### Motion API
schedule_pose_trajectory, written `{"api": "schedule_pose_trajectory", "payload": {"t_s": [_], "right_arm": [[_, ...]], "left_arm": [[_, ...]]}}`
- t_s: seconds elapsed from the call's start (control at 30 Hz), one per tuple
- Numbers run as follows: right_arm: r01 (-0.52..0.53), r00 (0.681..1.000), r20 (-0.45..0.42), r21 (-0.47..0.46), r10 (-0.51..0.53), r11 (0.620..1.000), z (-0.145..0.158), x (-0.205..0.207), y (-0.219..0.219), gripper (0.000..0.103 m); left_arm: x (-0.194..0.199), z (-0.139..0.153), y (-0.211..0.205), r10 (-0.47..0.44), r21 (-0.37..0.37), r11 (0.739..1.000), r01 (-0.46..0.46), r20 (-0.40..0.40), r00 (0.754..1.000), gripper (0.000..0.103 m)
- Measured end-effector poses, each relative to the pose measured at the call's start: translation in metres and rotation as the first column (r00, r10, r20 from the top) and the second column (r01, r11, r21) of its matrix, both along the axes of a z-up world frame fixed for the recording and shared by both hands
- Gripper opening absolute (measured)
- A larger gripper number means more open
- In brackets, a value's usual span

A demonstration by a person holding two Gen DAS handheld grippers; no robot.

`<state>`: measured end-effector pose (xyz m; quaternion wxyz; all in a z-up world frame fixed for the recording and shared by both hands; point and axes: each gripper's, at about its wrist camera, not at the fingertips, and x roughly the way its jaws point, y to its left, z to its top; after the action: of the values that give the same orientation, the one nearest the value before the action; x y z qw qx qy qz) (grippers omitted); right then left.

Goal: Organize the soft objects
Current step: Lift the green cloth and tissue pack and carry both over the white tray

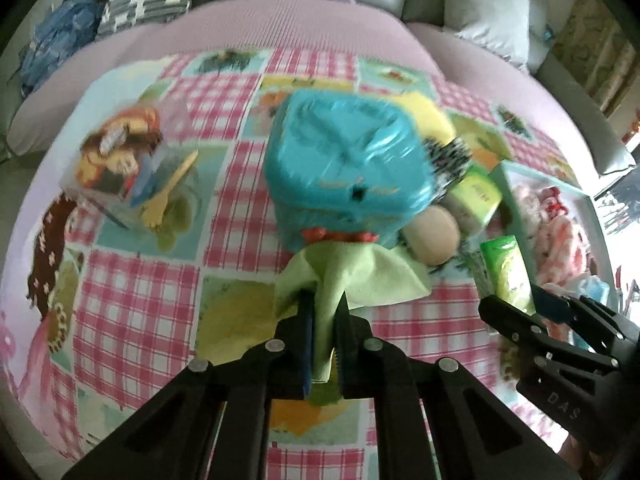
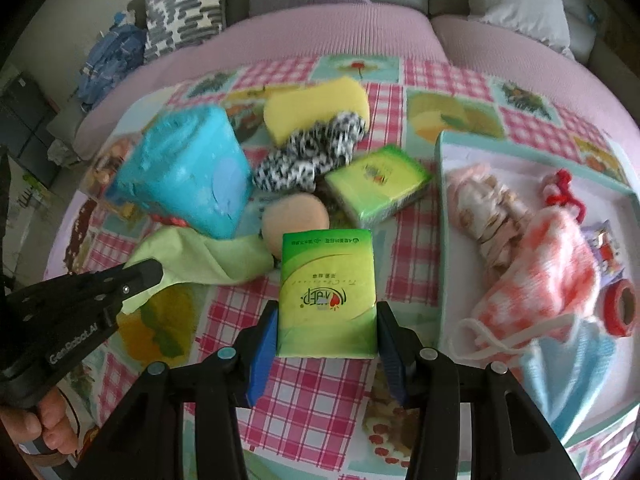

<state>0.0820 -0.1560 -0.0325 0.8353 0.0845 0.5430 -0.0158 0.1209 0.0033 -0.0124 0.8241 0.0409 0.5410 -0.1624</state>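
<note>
Checked tablecloth (image 2: 312,396) underneath, white tray (image 2: 448,208) to the right with knitted pieces inside. Blue soft pack (image 2: 188,176) tilted near the middle, resting partly on the green cloth (image 1: 360,276). Cloth pinched between the closed left gripper (image 1: 325,320), bunched and trailing away toward the pack. Green tissue pack (image 2: 326,296) clamped by the right gripper (image 2: 326,332) (long axis pointing straight ahead along the fingers). Both grippers angled steeply downward.

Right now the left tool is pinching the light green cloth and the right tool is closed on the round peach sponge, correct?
Not quite. The right tool is closed on a green tissue pack, not the round peach sponge, which lies free on the table behind the pack. The right wrist view shows this. The left tool is indeed pinching the light green cloth.
</note>
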Motion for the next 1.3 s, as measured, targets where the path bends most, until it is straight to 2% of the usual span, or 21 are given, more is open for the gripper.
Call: {"api": "schedule_pose_trajectory", "payload": {"t_s": [0.13, 0.27, 0.43, 0.63, 0.93, 1.07, 1.3], "right_arm": [[0.008, 0.998, 0.059, -0.002, -0.008, 1.0, 0.02, -0.006, -0.005, 0.049], [0.028, 0.992, 0.124, -0.01, -0.027, 1.0, 0.043, -0.015, -0.013, 0.049], [0.066, 0.979, 0.193, -0.018, -0.061, 0.998, 0.065, -0.023, -0.025, 0.049], [0.141, 0.96, 0.247, -0.024, -0.13, 0.99, 0.085, -0.036, -0.049, 0.049], [0.288, 0.926, 0.264, -0.029, -0.271, 0.957, 0.092, -0.053, -0.102, 0.049], [0.338, 0.905, 0.275, 0.002, -0.325, 0.941, 0.094, -0.062, -0.125, 0.049], [0.463, 0.86, 0.244, -0.006, -0.447, 0.887, 0.082, -0.078, -0.168, 0.049]], "left_arm": [[-0.012, 0.026, -0.006, -0.034, -0.034, 0.999, 0.036, 0.068, 0.997, 0.009], [-0.025, 0.047, -0.017, -0.064, -0.032, 0.997, 0.069, 0.132, 0.989, 0.009], [-0.023, 0.074, -0.036, -0.103, -0.055, 0.992, 0.115, 0.187, 0.977, 0.009], [-0.02, 0.09, -0.064, -0.141, -0.052, 0.986, 0.156, 0.226, 0.964, 0.009], [-0.012, 0.097, -0.121, -0.205, -0.022, 0.976, 0.216, 0.235, 0.95, 0.009], [-0.008, 0.098, -0.144, -0.229, -0.019, 0.971, 0.24, 0.236, 0.945, 0.009], [-0.006, 0.084, -0.185, -0.273, -0.039, 0.957, 0.288, 0.229, 0.935, 0.009]]}}
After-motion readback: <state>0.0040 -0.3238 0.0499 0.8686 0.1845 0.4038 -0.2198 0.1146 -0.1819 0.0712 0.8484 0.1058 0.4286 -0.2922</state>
